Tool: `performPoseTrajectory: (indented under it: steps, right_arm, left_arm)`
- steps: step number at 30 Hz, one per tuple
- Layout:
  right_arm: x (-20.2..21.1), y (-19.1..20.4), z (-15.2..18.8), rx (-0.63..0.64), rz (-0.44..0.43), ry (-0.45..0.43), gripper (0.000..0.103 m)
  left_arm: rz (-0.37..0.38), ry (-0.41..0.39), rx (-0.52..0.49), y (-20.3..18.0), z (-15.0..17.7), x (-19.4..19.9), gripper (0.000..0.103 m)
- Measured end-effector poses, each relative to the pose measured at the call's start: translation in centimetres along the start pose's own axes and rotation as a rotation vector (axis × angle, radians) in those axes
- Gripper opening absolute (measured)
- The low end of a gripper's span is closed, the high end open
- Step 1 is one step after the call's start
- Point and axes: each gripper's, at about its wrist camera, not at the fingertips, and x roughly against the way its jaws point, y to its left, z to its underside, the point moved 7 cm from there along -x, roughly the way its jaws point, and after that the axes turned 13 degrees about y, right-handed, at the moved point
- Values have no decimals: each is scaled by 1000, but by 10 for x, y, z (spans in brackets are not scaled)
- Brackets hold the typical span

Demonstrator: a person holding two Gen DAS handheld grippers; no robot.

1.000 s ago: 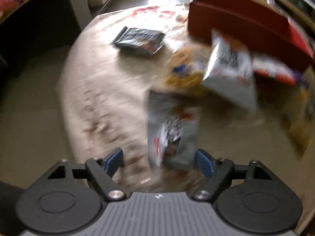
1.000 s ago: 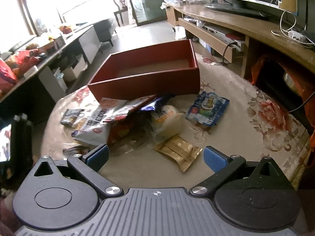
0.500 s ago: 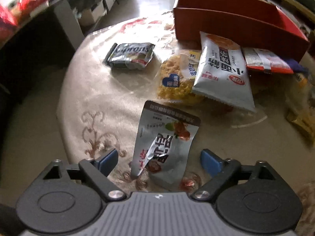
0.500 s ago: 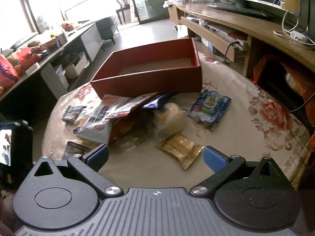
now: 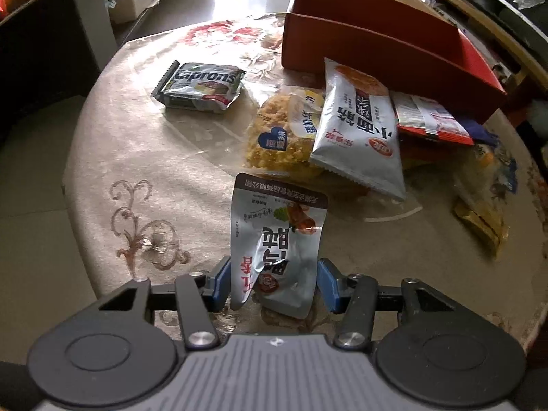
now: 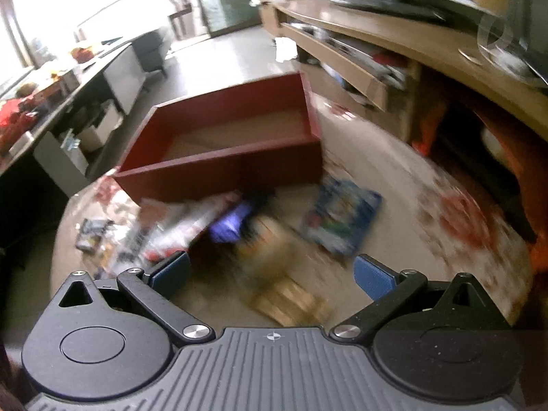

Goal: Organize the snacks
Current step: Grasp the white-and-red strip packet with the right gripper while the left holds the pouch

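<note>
One readable label: "Kaprons" pack (image 5: pixel 200 85) | left tool (image 5: pixel 274 282) closing on silver pouch (image 5: pixel 275 239) | right tool (image 6: pixel 270 274) spread, empty

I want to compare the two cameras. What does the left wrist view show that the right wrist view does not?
Only the left wrist view shows the left gripper closing on a grey pouch. Only the right wrist view shows the open right gripper and a blue packet. Both show the red box and the Kaprons packet.
</note>
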Motion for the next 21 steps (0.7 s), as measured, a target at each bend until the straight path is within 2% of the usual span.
performPoseTrajectory:
  steps: [4,7,9,11,17,20,21]
  right_arm:
    - [-20,37,-31,82,4,29,101]
    - [-47,58,-44,98,-31,104,98]
    - [-69,63,-48,76,-22,177,87]
    - [-87,64,-46,49,-21,232,81]
    - [-107,74,-43,139,100,252,82]
    - [-113,82,-37,236,177,264,82]
    - [-116,84,-33,278,205,271,79]
  left_arm:
    - [35,3,13,6,-2,-2,54]
    - [56,9,23,9,-2,-3,55]
    - [58,10,19,9,-2,-3,55]
    - [59,12,14,9,-3,-4,55]
    - [48,13,-6,5,-3,-5,62]
    - [50,16,-13,4,-2,-5,66]
    - [47,15,-17,4,-1,-5,66]
